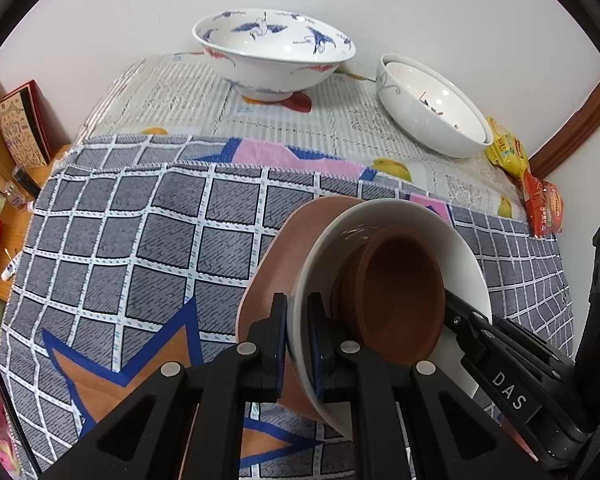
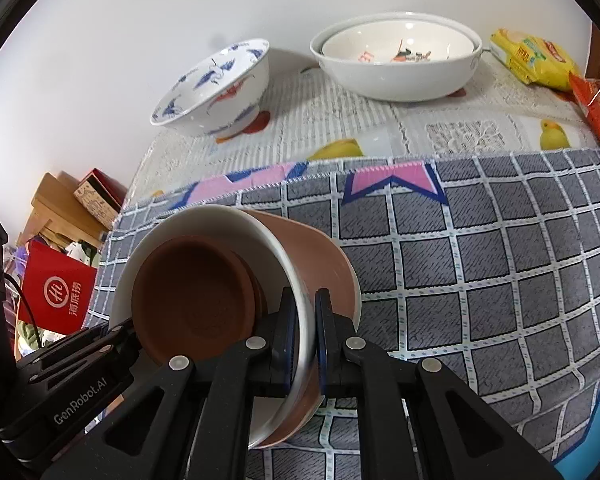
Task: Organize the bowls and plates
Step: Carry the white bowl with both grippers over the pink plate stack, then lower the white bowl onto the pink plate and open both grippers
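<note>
Stack of dishes is carried between both grippers, above the grey checked cloth [image 1: 140,240]. Stack make-up: pink plate [image 1: 300,232] at the bottom, white plate [image 1: 452,248] on it, small brown bowls [image 1: 396,292] nested on top; there look to be two brown bowls, but the fisheye makes the count unsure.

Left gripper [image 1: 298,340] is clenched on the stack's left rim, pads either side of the white plate's edge. Right gripper [image 2: 304,344] is clenched likewise on the opposite rim, with both plates apparently between its pads. Judgement: a two-sided pinch keeps the load balanced, so the loose bowls do not slide.

Far side of the table: crane-pattern bowl [image 1: 276,52] to the left, nested white bowls [image 1: 432,108] to the right, both against the wall. Snack packets [image 2: 540,60] lie at the far right.

Stack appears clear of the cloth, not yet set down.
</note>
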A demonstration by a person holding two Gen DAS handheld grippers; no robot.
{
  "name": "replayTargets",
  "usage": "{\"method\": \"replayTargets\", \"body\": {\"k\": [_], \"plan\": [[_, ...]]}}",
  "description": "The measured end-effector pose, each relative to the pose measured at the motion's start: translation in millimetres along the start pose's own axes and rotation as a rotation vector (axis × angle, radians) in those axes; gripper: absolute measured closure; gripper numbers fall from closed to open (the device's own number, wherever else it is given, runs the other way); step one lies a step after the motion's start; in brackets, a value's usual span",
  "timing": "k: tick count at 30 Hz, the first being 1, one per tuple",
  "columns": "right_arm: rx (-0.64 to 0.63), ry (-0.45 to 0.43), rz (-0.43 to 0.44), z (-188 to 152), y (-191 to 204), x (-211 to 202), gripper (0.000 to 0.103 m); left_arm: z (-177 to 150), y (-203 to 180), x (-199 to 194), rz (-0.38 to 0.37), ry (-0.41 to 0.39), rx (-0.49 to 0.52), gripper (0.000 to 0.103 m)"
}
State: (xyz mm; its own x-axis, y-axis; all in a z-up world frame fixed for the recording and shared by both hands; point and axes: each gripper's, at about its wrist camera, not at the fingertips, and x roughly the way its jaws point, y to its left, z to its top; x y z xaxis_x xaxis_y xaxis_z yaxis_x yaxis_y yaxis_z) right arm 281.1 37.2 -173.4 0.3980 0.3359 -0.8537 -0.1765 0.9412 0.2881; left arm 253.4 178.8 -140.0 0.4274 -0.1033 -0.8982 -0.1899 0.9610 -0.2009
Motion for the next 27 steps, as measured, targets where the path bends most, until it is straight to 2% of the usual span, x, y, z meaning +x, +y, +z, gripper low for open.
{"method": "replayTargets", "body": {"k": [17, 27], "plan": [[-0.02, -0.004, 0.007, -2.9, -0.1, 8.1, 0.094, -1.1, 2.9, 5.2, -0.008, -0.011, 0.008, 0.092], [-0.049, -0.009, -0.022, -3.9, 3.7, 7.3, 0.093, -2.3, 4.0, 5.3, -0.008, -0.012, 0.017, 0.091]]}}
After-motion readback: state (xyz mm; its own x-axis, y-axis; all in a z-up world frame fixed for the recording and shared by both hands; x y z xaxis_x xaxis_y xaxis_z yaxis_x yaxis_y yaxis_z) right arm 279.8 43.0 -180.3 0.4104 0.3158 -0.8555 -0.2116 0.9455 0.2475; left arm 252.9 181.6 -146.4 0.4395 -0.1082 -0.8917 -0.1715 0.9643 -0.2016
